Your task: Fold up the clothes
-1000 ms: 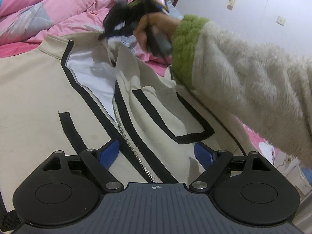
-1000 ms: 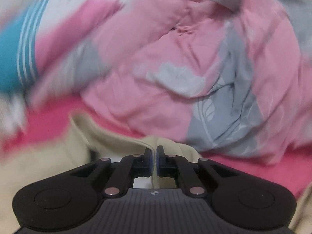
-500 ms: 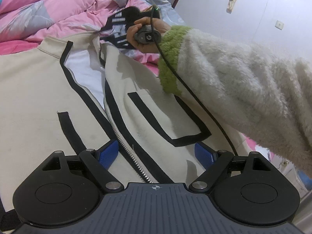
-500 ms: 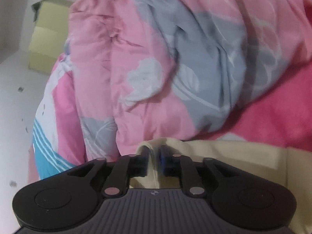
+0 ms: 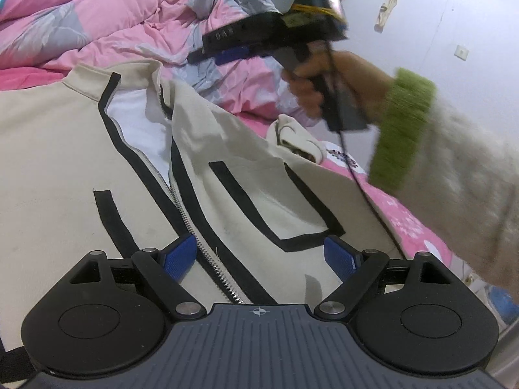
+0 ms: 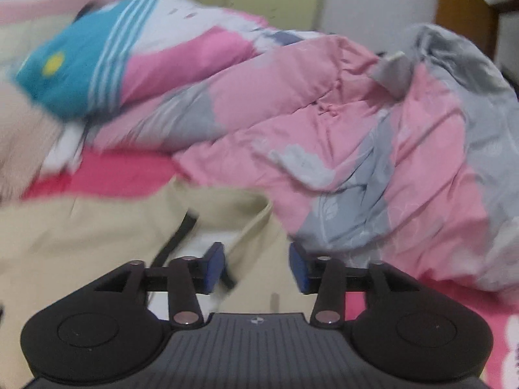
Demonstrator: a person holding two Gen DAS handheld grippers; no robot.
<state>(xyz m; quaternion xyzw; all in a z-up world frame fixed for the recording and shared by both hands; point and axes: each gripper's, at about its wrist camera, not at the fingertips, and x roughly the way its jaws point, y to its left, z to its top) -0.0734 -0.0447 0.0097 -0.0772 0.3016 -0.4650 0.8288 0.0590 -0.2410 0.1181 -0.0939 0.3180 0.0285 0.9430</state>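
I count one jacket (image 5: 65, 175), cream with black trim, lying front-up and spread on the bed (image 5: 405, 214). Its zip (image 5: 181, 207) is undone at the top, showing white lining. The black trim forms two pocket outlines, one on each front panel. One sleeve cuff (image 5: 295, 136) lies bunched at the jacket's far right edge.

My left gripper (image 5: 261, 256) hangs low over the jacket's lower front, its fingers (image 5: 180, 254) spread wide with nothing between them; the zip runs beneath the gap.

My right gripper (image 5: 227, 53) shows in the left view raised above the jacket's collar, held in one hand (image 5: 327, 87) with a green-cuffed fleece sleeve (image 5: 454, 168). In the right view its fingers (image 6: 214, 267) stand partly apart and hold nothing, with the collar (image 6: 246, 217) below them.

One pink and grey quilt (image 6: 356, 136) is heaped beyond the collar. One teal pillow (image 6: 74, 64) with white stripes lies further back.

Writing: pale letters on the right gripper's side, too blurred to read. One green light glows on its top.
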